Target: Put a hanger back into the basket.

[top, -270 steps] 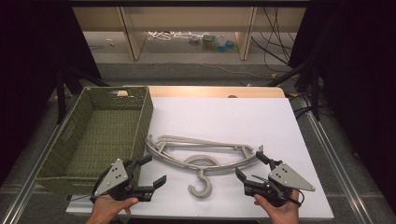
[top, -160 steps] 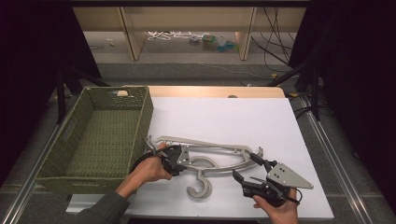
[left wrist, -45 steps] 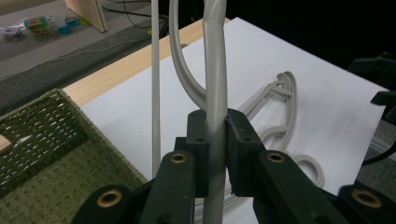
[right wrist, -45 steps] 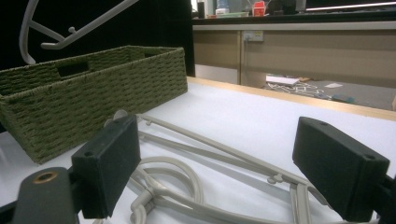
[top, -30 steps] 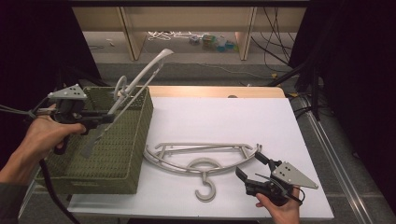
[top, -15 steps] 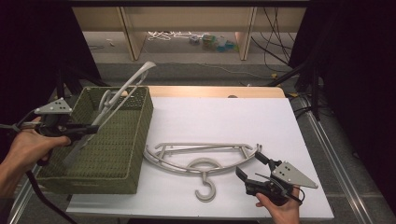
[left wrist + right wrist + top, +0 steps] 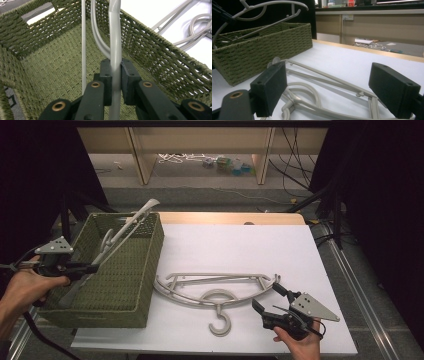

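room's pretty dark at the sides, black drapes (image 7: pixel 30 175) left and right | worktop (image 7: pixel 260 250) is white with a pale wood far edge | grey carpet floor (image 7: pixel 200 197) beyond it | light wood shelf unit (image 7: pixel 142 150) at the back, white cable tangle (image 7: pixel 180 157) and small colourful bits (image 7: pixel 227 165) under it | black cables (image 7: pixel 295 175) trailing down on the right

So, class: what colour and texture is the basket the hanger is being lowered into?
Olive green and woven, as the basket shows best in the left gripper view.

basket (image 7: pixel 131 285) sits at the desk's (image 7: pixel 240 245) left; one hanger (image 7: pixel 125 227) leans inside it, another hanger (image 7: pixel 215 290) lies to its right.
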